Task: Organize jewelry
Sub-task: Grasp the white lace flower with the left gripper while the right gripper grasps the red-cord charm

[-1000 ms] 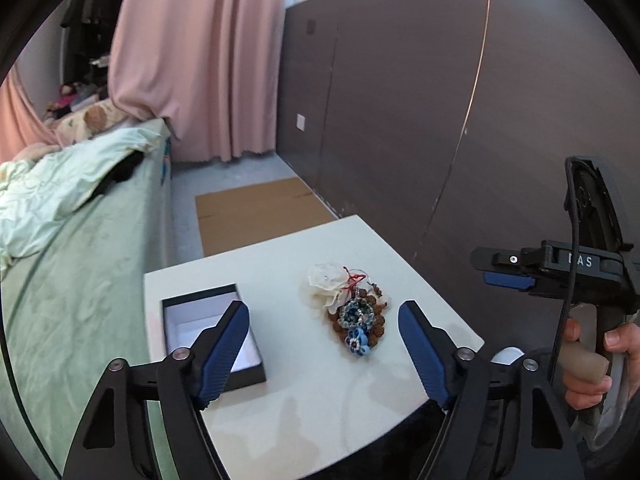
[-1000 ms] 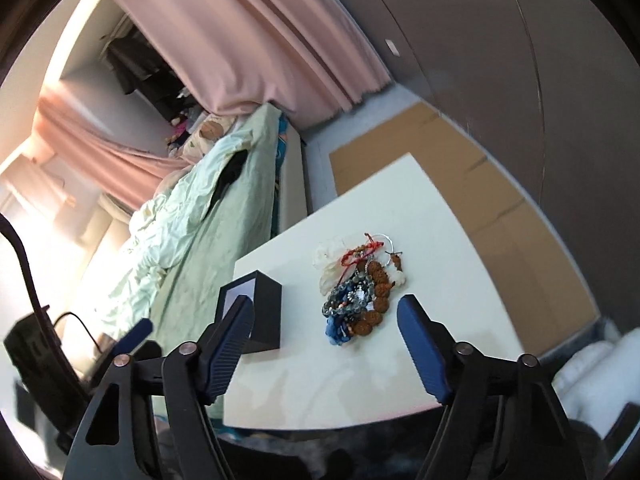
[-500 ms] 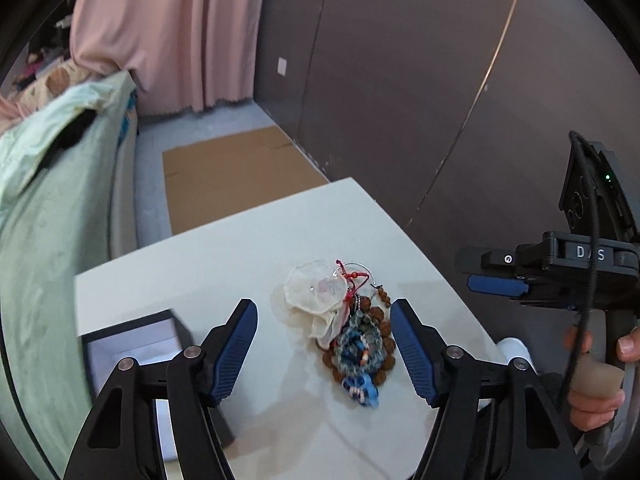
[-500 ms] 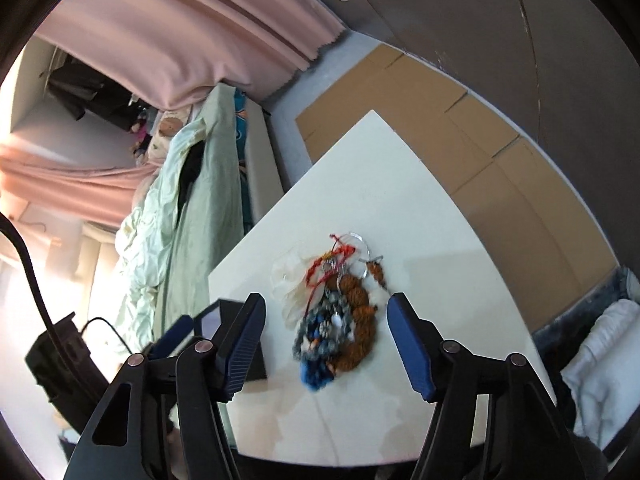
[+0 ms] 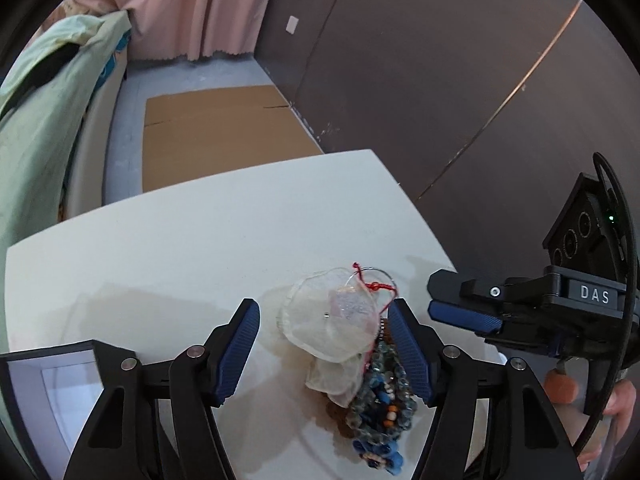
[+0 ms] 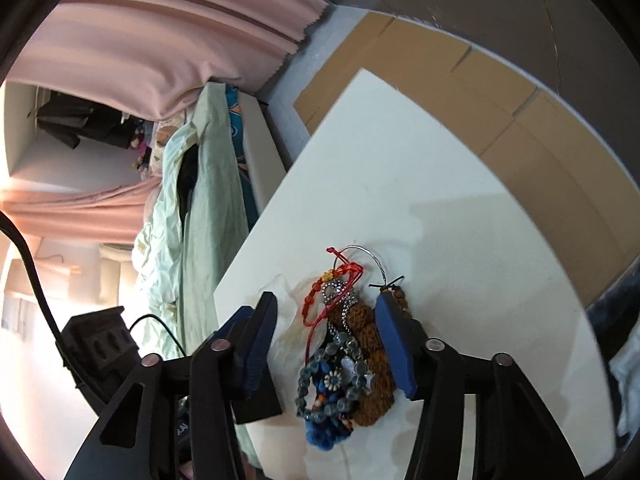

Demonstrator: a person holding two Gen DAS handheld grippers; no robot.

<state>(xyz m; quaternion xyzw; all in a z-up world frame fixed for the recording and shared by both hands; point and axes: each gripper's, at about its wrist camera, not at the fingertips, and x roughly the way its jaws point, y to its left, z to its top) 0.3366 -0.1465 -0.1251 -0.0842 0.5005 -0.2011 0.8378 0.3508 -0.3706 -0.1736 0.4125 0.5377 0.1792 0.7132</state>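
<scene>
Both views showed sorting not yet begun. Left wrist view: the left gripper (image 5: 324, 336) stood spread around the sheer pouch (image 5: 330, 326), gift box (image 5: 48, 392) empty. Right wrist view: the right gripper (image 6: 328, 330) straddled, unclenched, the bracelet pile (image 6: 344, 364) on the white table (image 6: 480, 264).

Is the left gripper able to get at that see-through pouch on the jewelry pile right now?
Probably yes. The left gripper is open, its fingers on either side of the sheer pouch, which lies on top of the bead pile with nothing covering it.
</scene>
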